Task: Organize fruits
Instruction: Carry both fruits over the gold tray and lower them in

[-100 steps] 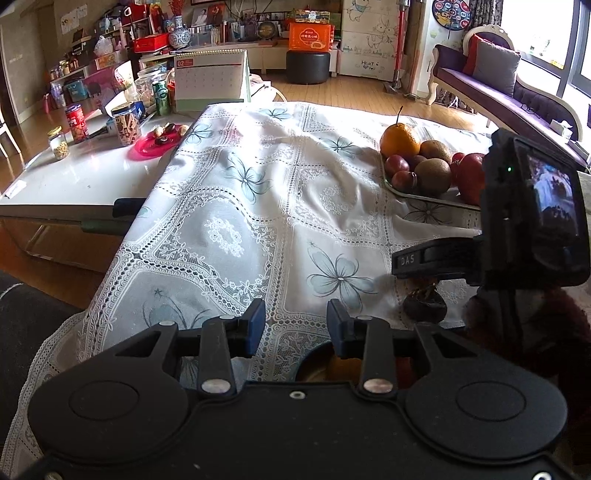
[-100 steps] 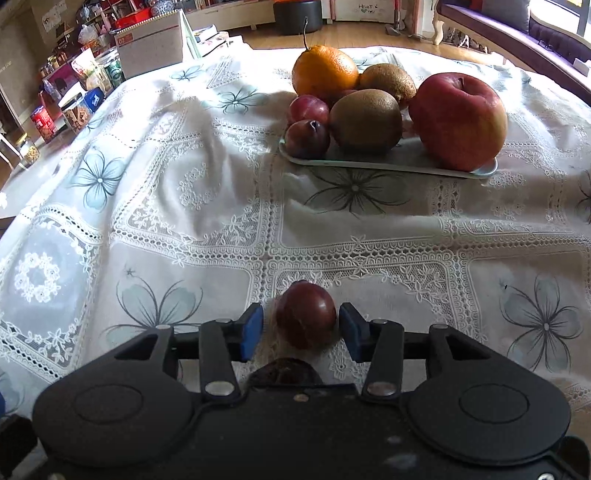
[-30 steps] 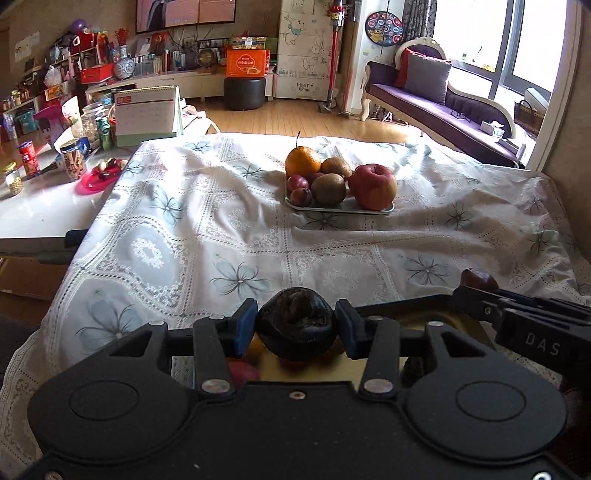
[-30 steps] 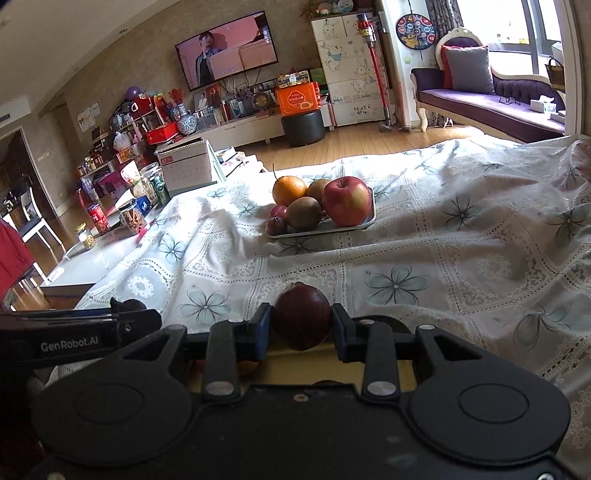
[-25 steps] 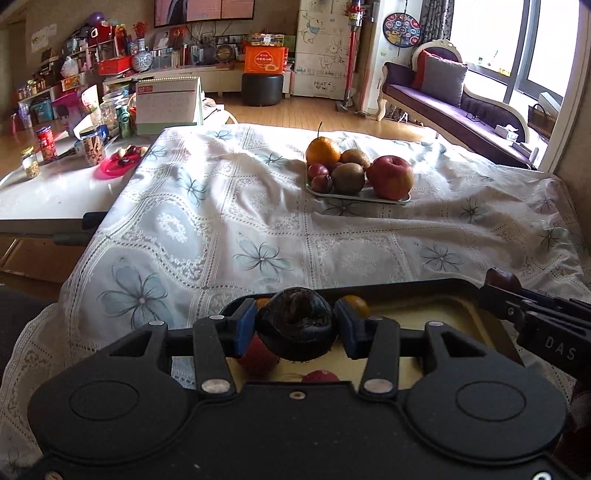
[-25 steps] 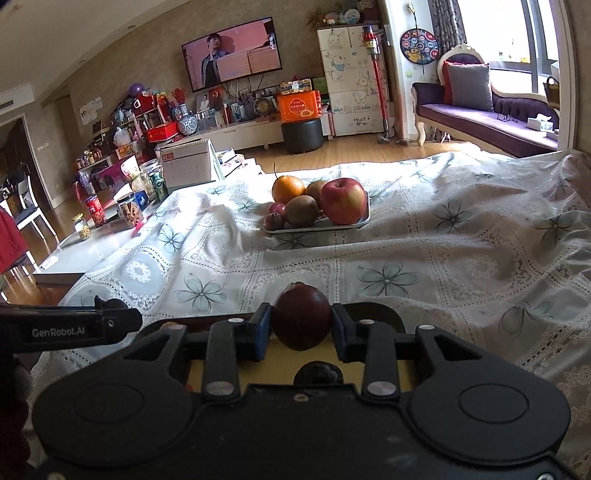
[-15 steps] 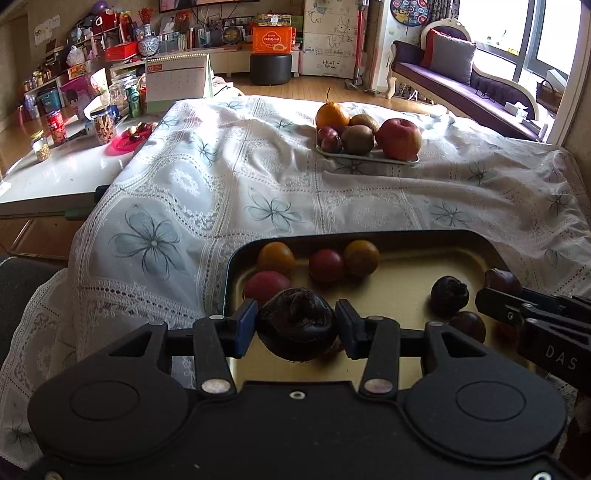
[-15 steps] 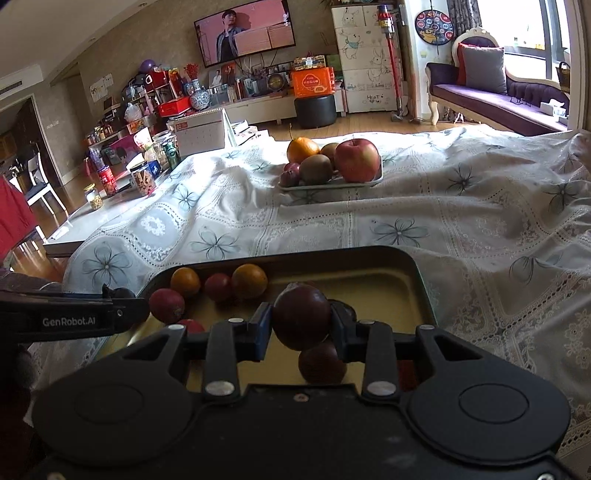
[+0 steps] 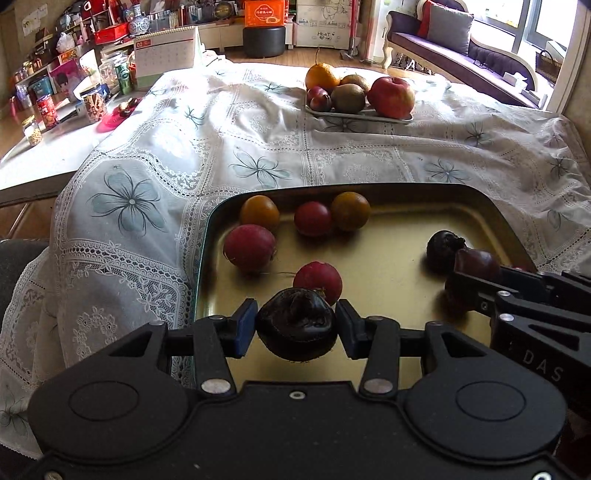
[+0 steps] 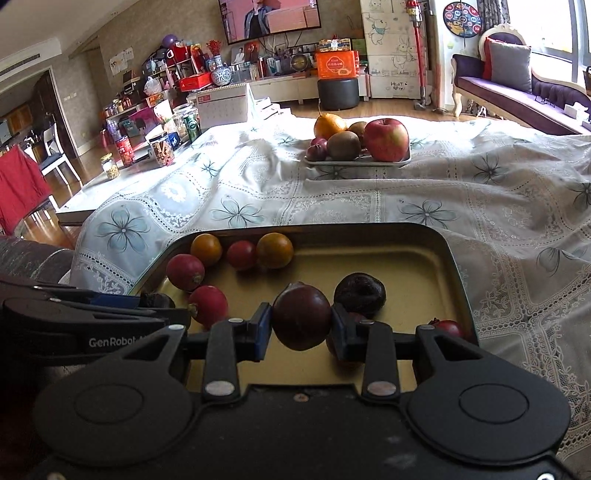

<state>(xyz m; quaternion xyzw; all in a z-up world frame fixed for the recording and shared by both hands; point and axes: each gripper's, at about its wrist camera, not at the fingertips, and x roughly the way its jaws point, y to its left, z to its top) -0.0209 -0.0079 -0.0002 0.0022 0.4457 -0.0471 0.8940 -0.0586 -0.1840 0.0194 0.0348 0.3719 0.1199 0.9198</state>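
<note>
lace tablecloth, purple sofa, television

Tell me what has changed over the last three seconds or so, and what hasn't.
The left tongs, open and empty before, now grip a wrinkled dark fruit. The right tongs have carried their smooth dark red fruit from the tablecloth back over the gold tray. Both tongs have dropped lower over it. The plate of fruit is unmoved.

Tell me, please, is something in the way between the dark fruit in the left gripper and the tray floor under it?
Nothing visible blocks it. The left gripper holds the wrinkled dark fruit above bare floor of the gold tray. The nearest thing is a red fruit just beyond it, not beneath it.
</note>
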